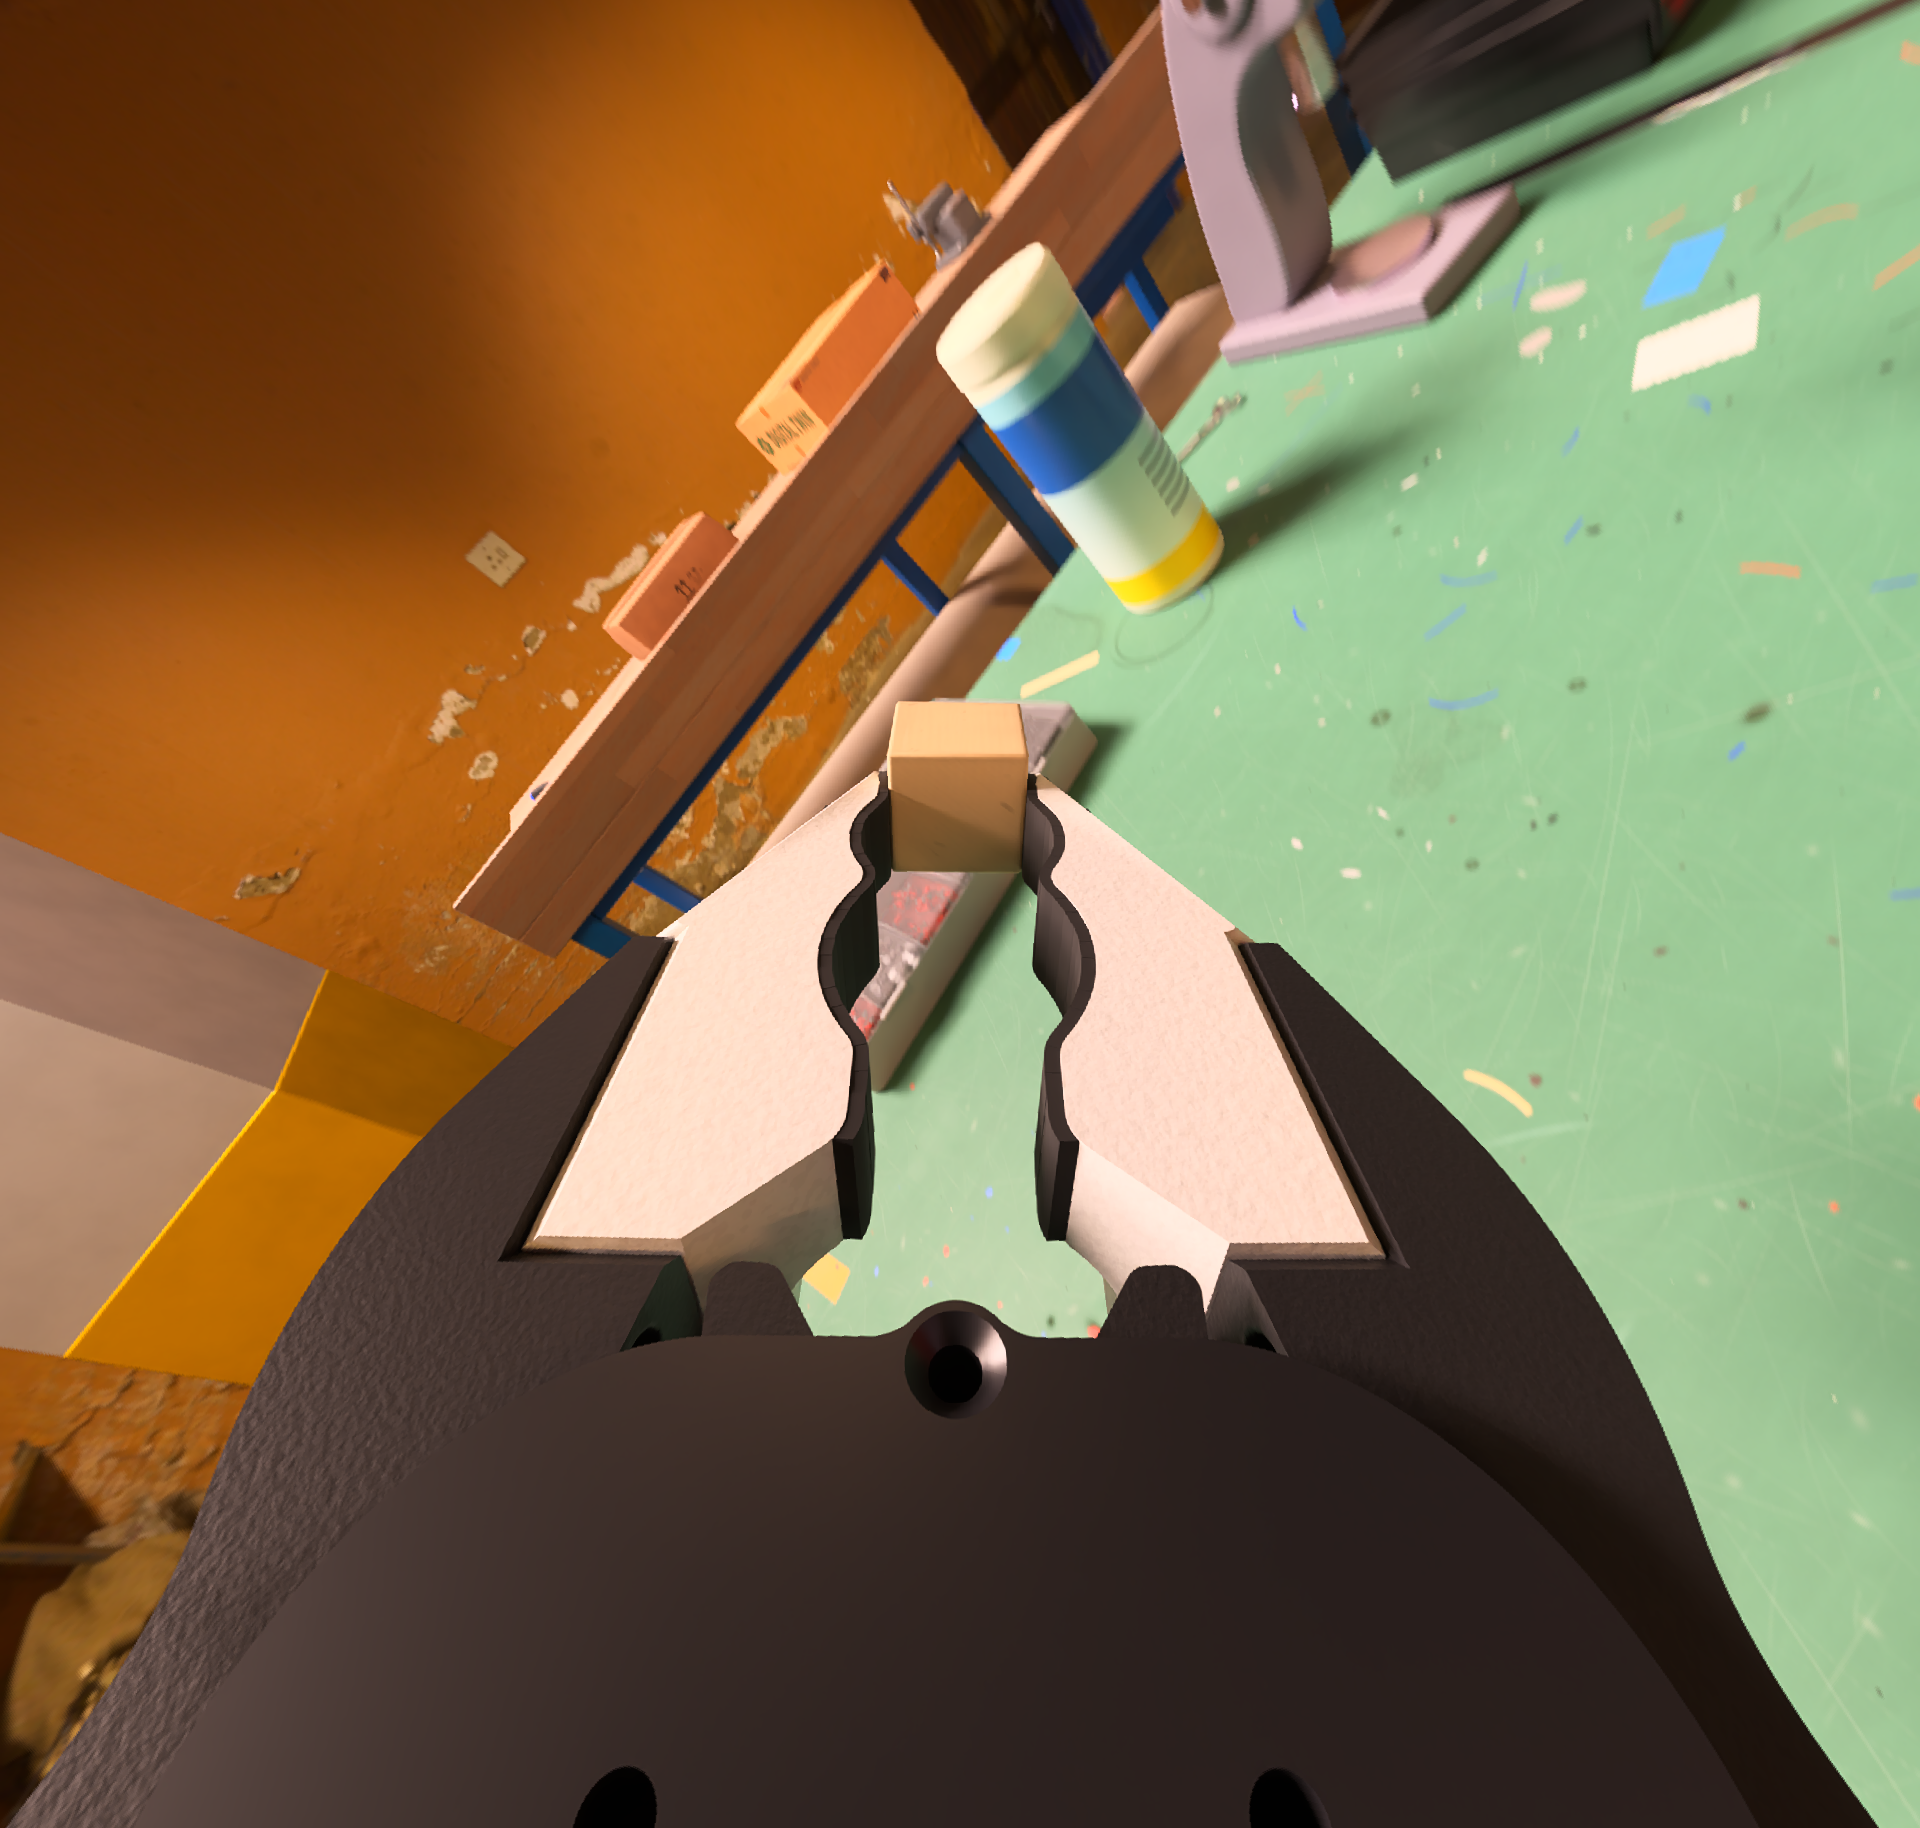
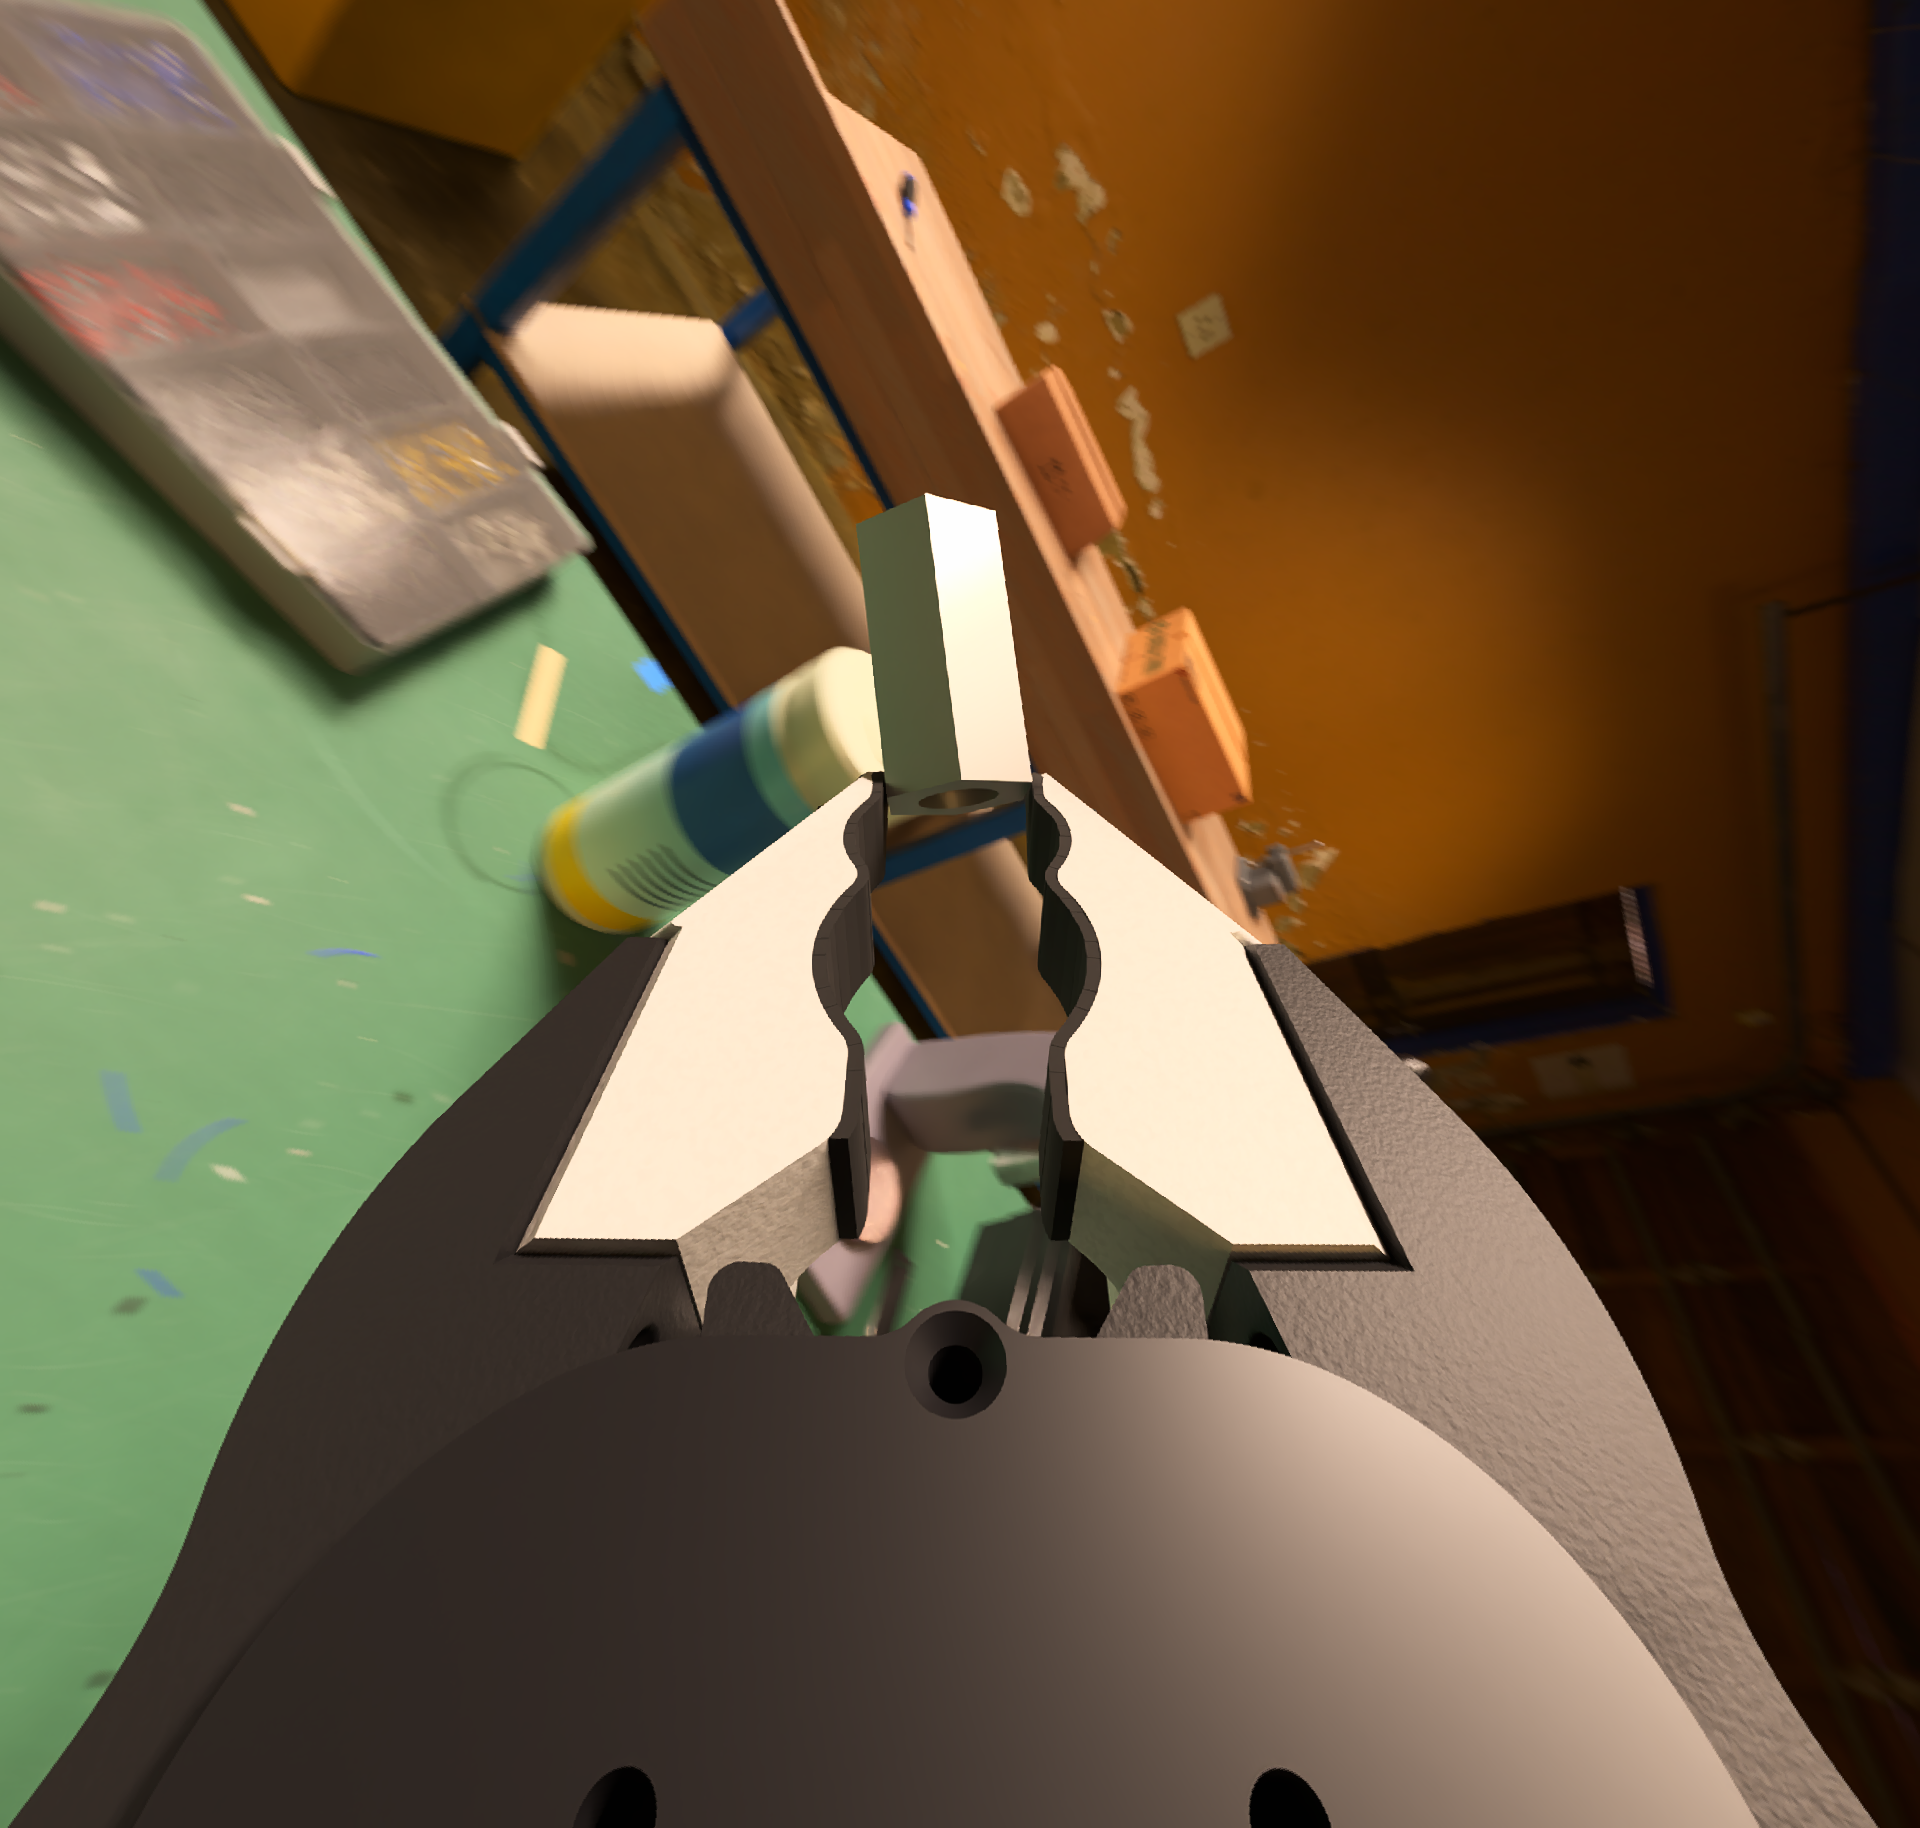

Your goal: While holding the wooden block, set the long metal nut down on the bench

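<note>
In the left wrist view my left gripper (image 1: 958,810) is shut on a small pale wooden block (image 1: 956,786) and holds it in the air above the green bench (image 1: 1507,843). In the right wrist view my right gripper (image 2: 956,804) is shut on the lower end of a long hexagonal metal nut (image 2: 943,651). The nut sticks out past the fingertips, its bore facing the camera, held in the air beyond the edge of the green bench (image 2: 208,947).
A blue, white and yellow canister (image 1: 1086,428) stands near the bench edge; it also shows in the right wrist view (image 2: 707,802). A clear parts box (image 2: 249,344) and a grey stand (image 1: 1288,157) are on the bench. A wooden shelf (image 1: 790,573) runs along the orange wall.
</note>
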Motion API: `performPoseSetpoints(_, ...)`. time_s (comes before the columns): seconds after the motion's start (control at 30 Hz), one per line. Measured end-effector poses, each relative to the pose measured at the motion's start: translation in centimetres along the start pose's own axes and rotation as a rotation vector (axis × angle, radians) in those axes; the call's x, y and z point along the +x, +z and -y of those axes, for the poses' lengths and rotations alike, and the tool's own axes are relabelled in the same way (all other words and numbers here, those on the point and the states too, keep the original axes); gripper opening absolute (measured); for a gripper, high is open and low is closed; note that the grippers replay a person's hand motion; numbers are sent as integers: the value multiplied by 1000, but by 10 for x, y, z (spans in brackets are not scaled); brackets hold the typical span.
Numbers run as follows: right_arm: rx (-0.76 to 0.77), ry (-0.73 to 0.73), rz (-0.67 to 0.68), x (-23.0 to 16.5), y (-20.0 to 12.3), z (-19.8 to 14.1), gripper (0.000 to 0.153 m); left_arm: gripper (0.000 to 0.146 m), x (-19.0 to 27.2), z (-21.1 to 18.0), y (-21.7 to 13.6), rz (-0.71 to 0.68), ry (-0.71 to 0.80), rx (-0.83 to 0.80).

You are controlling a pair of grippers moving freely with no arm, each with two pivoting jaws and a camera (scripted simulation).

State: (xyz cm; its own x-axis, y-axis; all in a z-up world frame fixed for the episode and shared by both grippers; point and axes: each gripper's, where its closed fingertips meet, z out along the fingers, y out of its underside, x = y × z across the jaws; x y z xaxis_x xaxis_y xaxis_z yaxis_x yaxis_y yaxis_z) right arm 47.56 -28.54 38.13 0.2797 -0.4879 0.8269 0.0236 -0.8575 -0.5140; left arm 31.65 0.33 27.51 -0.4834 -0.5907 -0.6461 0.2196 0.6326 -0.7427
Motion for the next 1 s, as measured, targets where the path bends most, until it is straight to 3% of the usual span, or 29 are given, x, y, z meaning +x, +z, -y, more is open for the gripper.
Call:
performPoseSetpoints(0.17,-115,-153,-145,68,2,-33,26,24,38,-27,11,-59,40,-65)
performPoseSetpoints(0.3,-141,-353,-239,88,26,-62,26,24,60,-41,20,-96,89,-102)
performPoseSetpoints(0.5,-192,-727,-237,60,65,-108,26,24,78,-51,27,-124,120,-126)
performPoseSetpoints(0.73,-305,-890,-141,10,99,-171,26,24,89,-61,32,-151,128,-150)
performPoseSetpoints(1.0,-248,-1038,5,-50,85,-164,26,24,98,-68,37,-177,130,-166)
